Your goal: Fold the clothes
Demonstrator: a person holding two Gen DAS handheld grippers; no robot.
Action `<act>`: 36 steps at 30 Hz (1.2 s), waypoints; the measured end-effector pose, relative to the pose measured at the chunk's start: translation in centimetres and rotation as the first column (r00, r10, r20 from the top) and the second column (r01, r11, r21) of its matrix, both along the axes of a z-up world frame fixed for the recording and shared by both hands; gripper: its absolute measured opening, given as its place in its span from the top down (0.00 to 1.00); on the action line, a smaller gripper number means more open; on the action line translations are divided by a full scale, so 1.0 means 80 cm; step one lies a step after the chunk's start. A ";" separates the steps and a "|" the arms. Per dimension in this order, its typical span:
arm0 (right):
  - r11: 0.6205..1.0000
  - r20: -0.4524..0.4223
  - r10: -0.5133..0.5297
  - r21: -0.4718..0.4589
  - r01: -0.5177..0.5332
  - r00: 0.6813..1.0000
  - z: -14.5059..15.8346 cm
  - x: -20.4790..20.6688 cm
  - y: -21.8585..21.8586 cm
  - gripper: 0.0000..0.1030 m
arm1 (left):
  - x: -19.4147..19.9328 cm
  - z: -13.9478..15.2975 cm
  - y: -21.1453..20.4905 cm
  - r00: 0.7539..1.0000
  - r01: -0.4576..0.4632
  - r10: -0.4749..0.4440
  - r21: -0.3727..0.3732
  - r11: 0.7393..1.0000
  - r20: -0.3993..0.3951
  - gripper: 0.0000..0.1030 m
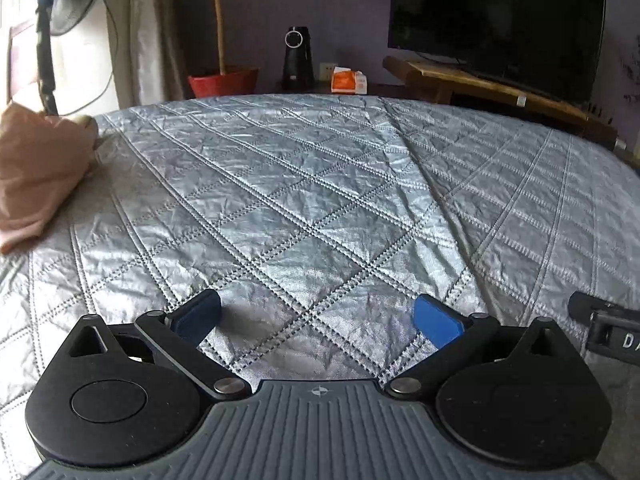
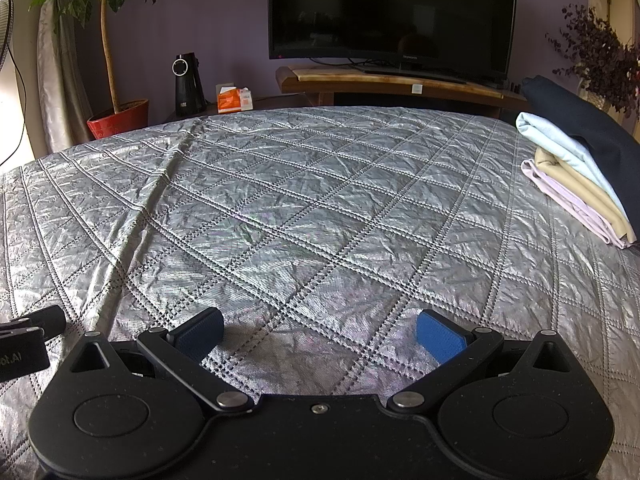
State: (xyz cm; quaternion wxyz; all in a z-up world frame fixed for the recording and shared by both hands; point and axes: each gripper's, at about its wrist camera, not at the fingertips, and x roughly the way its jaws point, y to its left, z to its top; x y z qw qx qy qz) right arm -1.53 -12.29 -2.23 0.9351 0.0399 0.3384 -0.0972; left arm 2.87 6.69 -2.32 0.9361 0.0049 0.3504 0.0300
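Left hand-held gripper agape; pink garment cropped at frame edge.

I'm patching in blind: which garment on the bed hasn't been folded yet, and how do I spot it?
Start at the silver quilted bedspread and go to its far left edge, below the standing fan. The peach garment lies there in a loose, rumpled heap. Unlike the folded stack at the right edge, it is alone and unfolded.

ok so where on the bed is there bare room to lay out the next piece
The wide middle of the quilted bedspread is bare, ahead of both open grippers. The left edge holds a crumpled pink garment; the right edge is crowded with a folded stack.
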 end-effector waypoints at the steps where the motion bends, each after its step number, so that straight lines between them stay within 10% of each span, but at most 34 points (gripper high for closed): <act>1: 1.000 0.000 0.000 0.000 0.000 1.000 0.000 0.000 0.000 0.00 | -0.006 0.005 -0.013 1.000 0.000 0.000 0.000 1.000 -0.001 0.00; 6: 1.000 0.000 0.000 0.000 0.000 1.000 0.000 0.000 0.000 0.00 | -0.037 0.031 -0.074 1.000 0.000 0.000 0.001 1.000 -0.004 0.00; 36: 1.000 0.000 0.000 0.000 0.000 1.000 0.000 0.000 -0.001 0.00 | -0.036 0.027 -0.068 1.000 0.001 -0.001 -0.015 1.000 0.002 0.00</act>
